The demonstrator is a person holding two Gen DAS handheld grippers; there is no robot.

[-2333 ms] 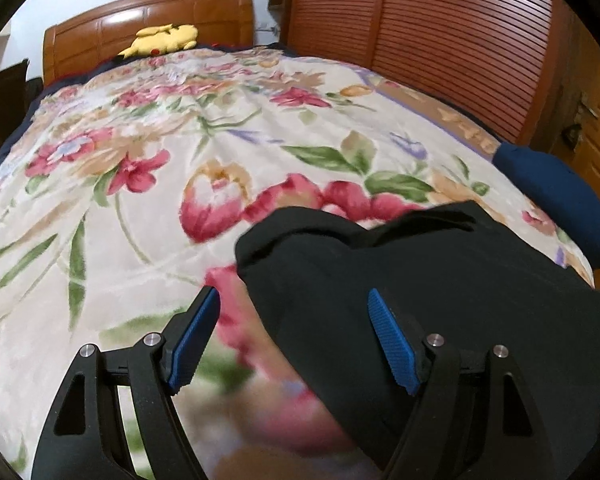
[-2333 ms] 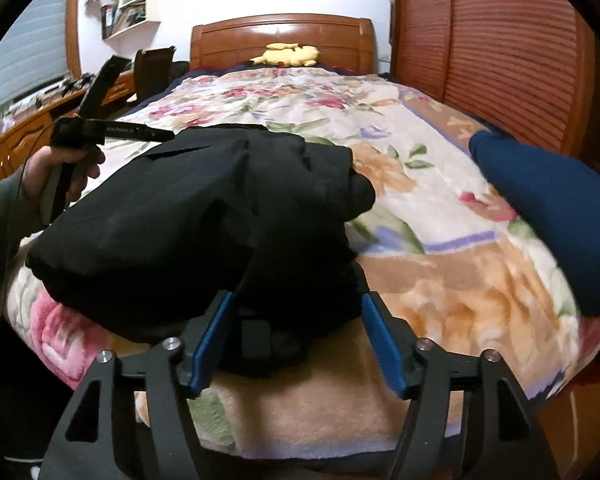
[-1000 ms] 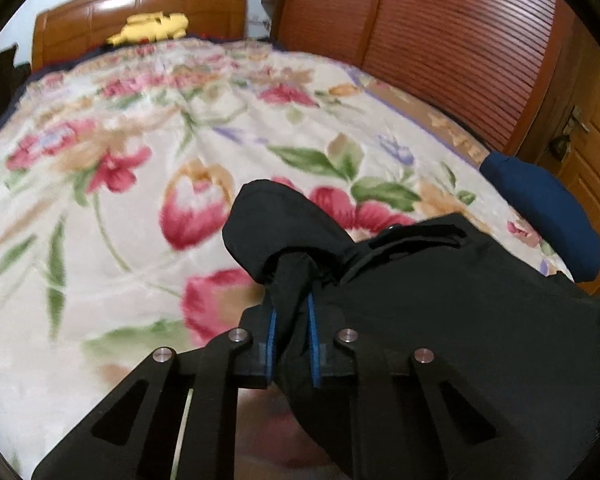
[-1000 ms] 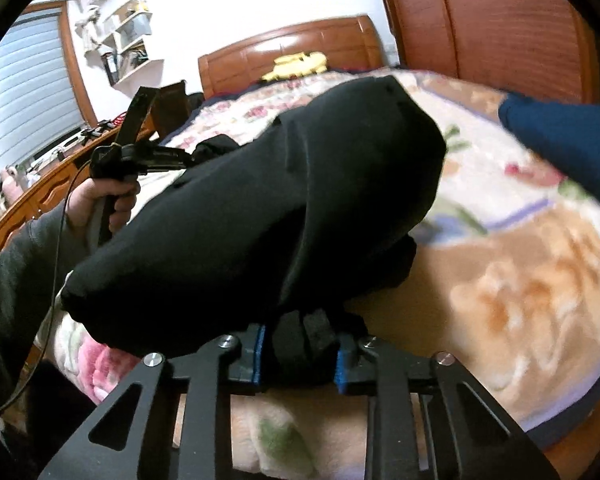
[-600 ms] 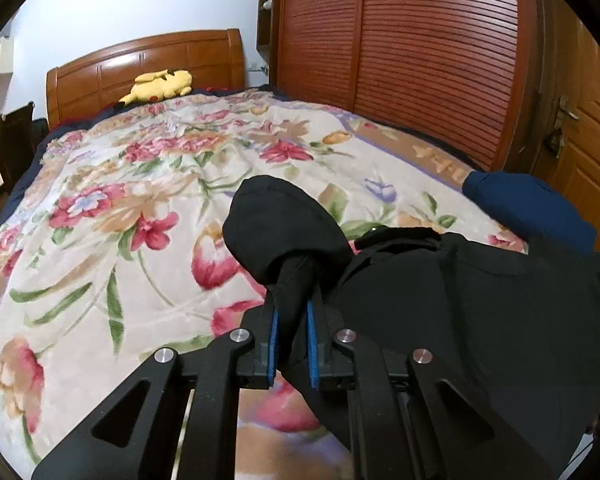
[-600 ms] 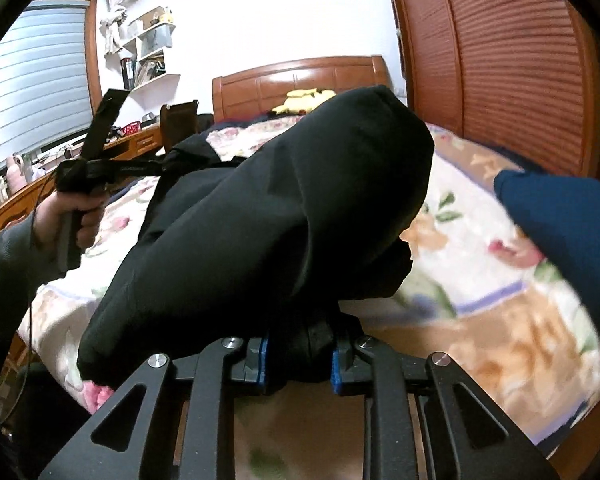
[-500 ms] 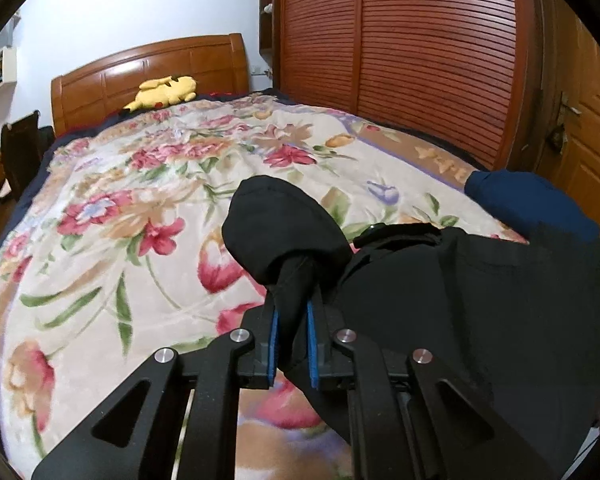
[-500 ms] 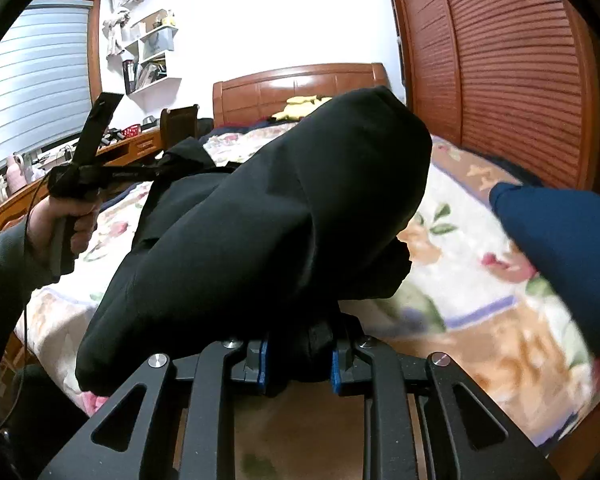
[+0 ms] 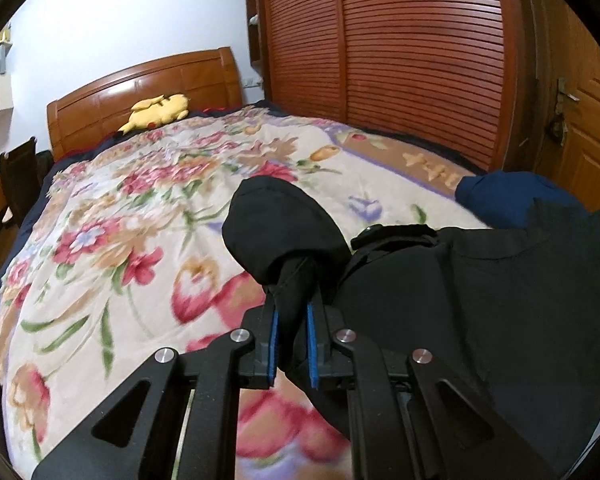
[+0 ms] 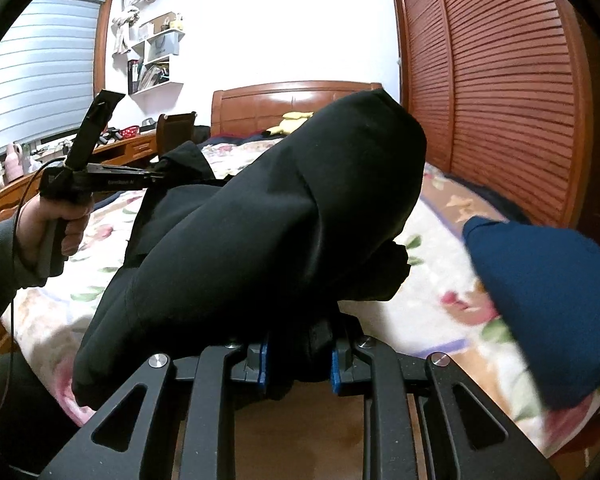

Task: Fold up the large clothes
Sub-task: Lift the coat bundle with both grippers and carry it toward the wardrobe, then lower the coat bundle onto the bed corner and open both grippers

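A large black garment (image 9: 480, 296) hangs lifted above the flowered bedspread (image 9: 148, 216). My left gripper (image 9: 291, 340) is shut on a bunched edge of it, and a rounded fold bulges just past the blue pads. In the right wrist view the black garment (image 10: 268, 224) fills the middle, stretched between both grippers. My right gripper (image 10: 298, 360) is shut on a thick wad of its cloth. The left gripper (image 10: 152, 178) shows there at the left, held by a hand (image 10: 56, 224), pinching the garment's far corner.
A folded dark blue garment (image 10: 548, 304) lies on the bed's right side near the foot. A yellow plush toy (image 9: 158, 112) rests by the wooden headboard (image 9: 140, 88). Slatted wardrobe doors (image 9: 420, 48) run along the right. A desk and chair (image 10: 172, 128) stand left of the bed.
Both grippers have risen with the black garment, lifting more of it off the bedspread. The view of each has tipped upward, showing more wall and wardrobe. Both grips held.
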